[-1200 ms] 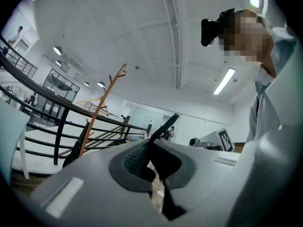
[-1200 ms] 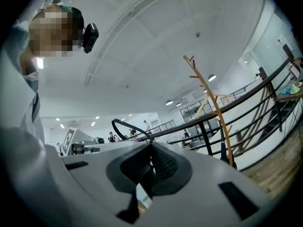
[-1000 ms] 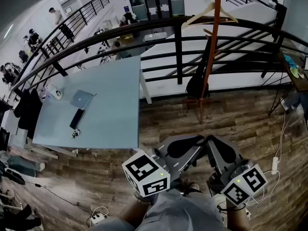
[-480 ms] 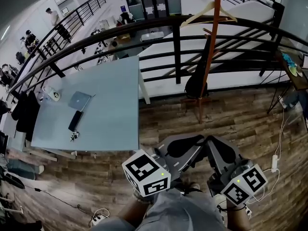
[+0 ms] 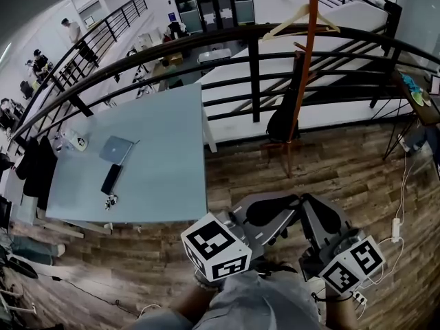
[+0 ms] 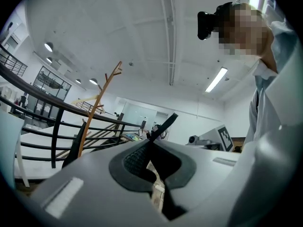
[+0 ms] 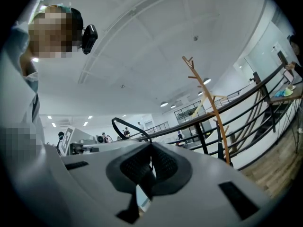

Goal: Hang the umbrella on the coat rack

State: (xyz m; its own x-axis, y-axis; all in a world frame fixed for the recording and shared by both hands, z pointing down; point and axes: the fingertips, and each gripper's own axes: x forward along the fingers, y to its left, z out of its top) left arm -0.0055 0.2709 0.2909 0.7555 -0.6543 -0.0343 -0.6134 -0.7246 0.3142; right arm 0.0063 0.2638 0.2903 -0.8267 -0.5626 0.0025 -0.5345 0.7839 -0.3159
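**Head view, left to right.** Table [image 5: 158,177] with laptop [image 5: 115,148], well apart from the work.

Left gripper [image 5: 272,210]: held low by the person's lap, jaws pressed together on nothing.

Umbrella [image 5: 282,119]: dark and folded, it hangs close against the coat rack [image 5: 303,81], its top by a low peg and its tip near the floor. Which peg carries it cannot be told.

Right gripper [image 5: 315,212]: just beside the left, jaws likewise closed and empty.

**Step in hand.** The hanging appears complete. The next move seems to call only for checking that the handle sits securely on its peg.

**Against the frame half a second earlier.** The umbrella is unmoved on the rack and both grippers are closed as before. The whole scene sits slightly rightward.
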